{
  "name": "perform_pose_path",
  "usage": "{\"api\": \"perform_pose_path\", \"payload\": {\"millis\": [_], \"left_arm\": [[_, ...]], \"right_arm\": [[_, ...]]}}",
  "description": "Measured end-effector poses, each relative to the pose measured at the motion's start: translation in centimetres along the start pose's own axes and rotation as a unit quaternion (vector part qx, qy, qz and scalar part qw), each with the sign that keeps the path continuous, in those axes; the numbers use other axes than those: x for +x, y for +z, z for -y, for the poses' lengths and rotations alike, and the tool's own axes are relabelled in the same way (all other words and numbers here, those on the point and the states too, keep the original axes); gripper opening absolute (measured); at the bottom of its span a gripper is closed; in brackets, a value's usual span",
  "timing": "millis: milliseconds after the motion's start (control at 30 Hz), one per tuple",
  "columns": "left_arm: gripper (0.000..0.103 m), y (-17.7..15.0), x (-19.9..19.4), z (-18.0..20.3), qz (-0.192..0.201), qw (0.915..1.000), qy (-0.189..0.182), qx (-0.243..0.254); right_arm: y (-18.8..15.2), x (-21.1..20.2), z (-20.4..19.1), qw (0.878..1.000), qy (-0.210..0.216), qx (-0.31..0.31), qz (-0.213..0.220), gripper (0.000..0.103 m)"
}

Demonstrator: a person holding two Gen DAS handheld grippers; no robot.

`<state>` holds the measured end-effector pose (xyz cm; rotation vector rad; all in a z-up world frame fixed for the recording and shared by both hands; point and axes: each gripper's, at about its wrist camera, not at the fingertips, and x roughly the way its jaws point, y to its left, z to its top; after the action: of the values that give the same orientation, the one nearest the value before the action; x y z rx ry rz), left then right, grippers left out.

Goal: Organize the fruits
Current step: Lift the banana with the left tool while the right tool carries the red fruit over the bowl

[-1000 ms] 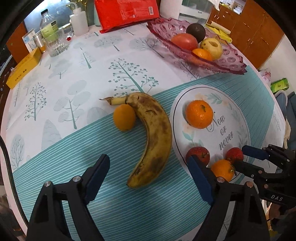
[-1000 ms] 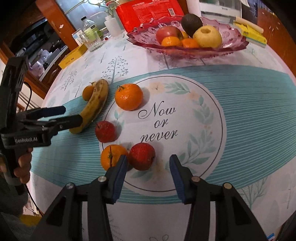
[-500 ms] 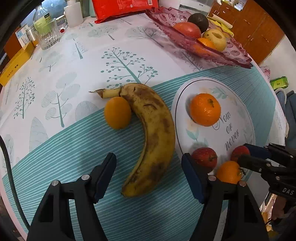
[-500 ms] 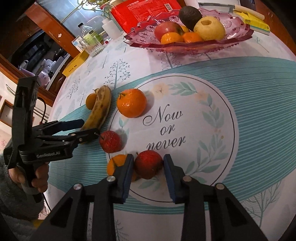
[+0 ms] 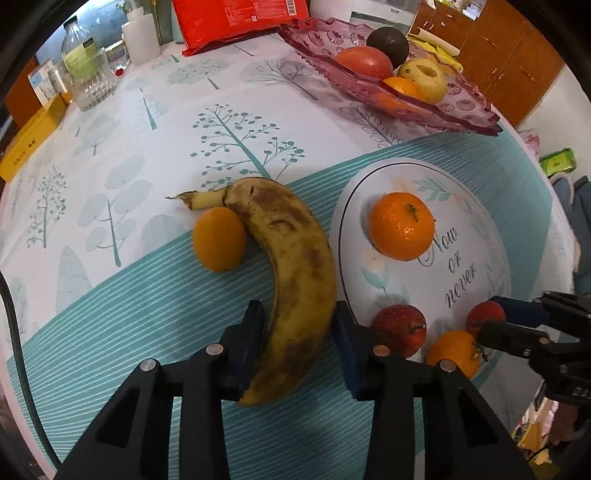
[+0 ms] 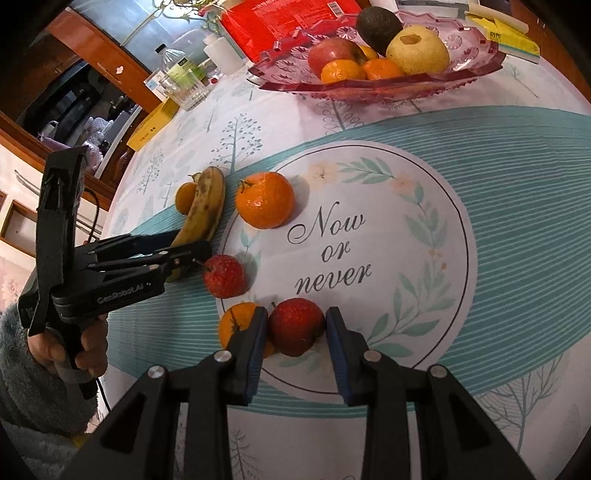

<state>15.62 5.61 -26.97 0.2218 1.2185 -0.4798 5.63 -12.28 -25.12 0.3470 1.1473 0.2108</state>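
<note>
Beyond me, at the table's far edge, I see a red packet (image 5: 236,18), a white bottle (image 5: 140,38), a glass (image 5: 92,83) and a yellow box (image 5: 31,142).

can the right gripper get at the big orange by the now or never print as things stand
Probably not yet: the right gripper is shut on a red fruit. The big orange itself sits uncovered.

1. The banana (image 5: 295,273) has matt skin, heavily browned and blotchy.
2. The big mandarin (image 5: 402,226) has glossy, pebbly peel.
3. The fruit dish (image 6: 476,70) looks like pink cut glass, shiny, with moulded slices.
4. The tablecloth (image 5: 155,206) is smooth, printed, with a slight sheen.
5. The left gripper (image 5: 299,343) is matt black plastic with blue pads and silvery rivets.
6. The sleeve (image 6: 22,391) is fuzzy grey fleece.
</note>
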Motion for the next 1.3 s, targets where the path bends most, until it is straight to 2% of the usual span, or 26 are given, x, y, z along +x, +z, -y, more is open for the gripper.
{"api": "perform_pose_path", "payload": {"millis": [333,567,767,1067,1300], "left_arm": [[0.031,-0.1,-3.5,1.4,0.05,0.9985,0.02,-0.008],[0.031,-0.5,-5.6,1.1,0.075,0.9962,0.004,-0.045],[0.03,-0.8,-7.9,1.2,0.099,0.9911,-0.025,-0.086],[0.03,0.6,-11.1,2.8,0.14,0.9851,-0.031,-0.095],[0.03,3.1,-13.8,4.6,0.172,0.9809,-0.036,-0.085]], "right_arm": [[0.6,-2.7,-0.1,0.999,0.016,-0.015,0.03,0.032],[1.3,-5.1,0.2,0.998,0.032,-0.025,0.048,0.032],[1.9,-6.4,0.9,0.997,0.047,-0.028,0.051,0.032],[3.0,-7.6,1.6,0.996,0.066,-0.037,0.054,0.032],[4.8,-9.3,2.4,0.994,0.075,-0.04,0.064,0.032]]}}
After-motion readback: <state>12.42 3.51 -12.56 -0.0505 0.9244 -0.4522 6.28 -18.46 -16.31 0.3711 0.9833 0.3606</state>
